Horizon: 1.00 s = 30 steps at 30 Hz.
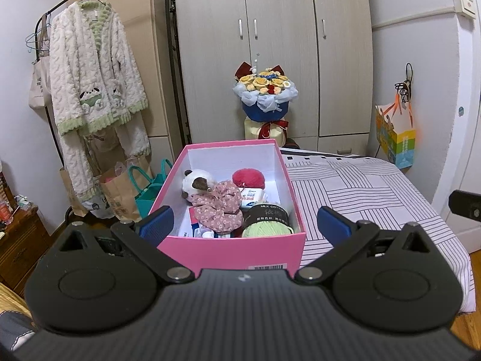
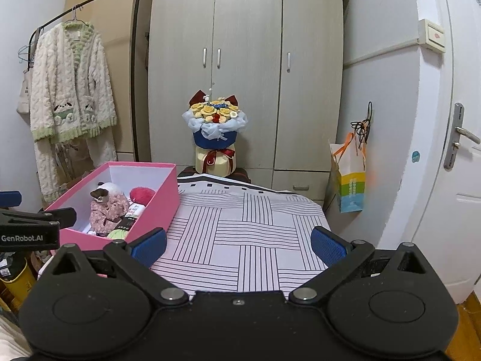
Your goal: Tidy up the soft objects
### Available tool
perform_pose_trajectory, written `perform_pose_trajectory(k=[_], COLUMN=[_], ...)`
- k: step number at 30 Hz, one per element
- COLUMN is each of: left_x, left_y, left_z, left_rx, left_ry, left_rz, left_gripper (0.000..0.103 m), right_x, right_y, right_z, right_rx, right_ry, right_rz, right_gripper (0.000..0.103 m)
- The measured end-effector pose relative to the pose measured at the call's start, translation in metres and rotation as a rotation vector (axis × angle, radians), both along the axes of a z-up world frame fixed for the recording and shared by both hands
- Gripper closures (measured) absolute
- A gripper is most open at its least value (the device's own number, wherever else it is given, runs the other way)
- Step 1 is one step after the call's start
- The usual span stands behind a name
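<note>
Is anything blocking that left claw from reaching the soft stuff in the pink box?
Nothing visible. The left gripper hangs open just before the lidless pink box, with the green yarn and floral scrunchie lying exposed inside.

Box interior: the pink box [image 1: 231, 251] is open on top, but the plush toy [image 1: 195, 185], floral scrunchie [image 1: 219, 207], red pompom [image 1: 249, 179] and green yarn [image 1: 266, 228] crowd its floor.
Back of box: bare white wall above the contents.
Right of box: the striped bed cover [image 2: 249, 234] lies bare.
Beyond the bed: the bouquet [image 2: 215, 129] stands before the wardrobe [image 2: 249, 45].
Left of box: paper bags [image 1: 120, 189] and hanging pajamas [image 1: 93, 78] close that side.
</note>
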<state>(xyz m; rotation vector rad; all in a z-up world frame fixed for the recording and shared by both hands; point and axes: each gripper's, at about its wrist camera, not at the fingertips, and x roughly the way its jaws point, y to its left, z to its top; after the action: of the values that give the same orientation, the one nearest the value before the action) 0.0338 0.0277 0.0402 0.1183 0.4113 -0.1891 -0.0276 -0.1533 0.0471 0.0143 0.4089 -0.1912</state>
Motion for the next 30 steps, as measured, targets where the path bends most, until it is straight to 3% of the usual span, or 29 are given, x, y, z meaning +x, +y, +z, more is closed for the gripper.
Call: perform_pose_trajectory(k=[15,30], left_x=[-0.0022,0.0046], left_y=[-0.0014,0.0036], left_z=[-0.0012,-0.0022], left_rx=[0.019,-0.053], left_ry=[-0.019,0.011], left_rz=[-0.025,-0.011], left_gripper=[0.0,0.0], right_x=[0.0003,0.0059], right_y=[-0.0008,0.001], right_z=[-0.0039,-0.008], right_rx=[0.026,-0.001], right_ry=[-0.006,0.023], right_rz=[-0.021,-0.037], right_gripper=[0.0,0.0])
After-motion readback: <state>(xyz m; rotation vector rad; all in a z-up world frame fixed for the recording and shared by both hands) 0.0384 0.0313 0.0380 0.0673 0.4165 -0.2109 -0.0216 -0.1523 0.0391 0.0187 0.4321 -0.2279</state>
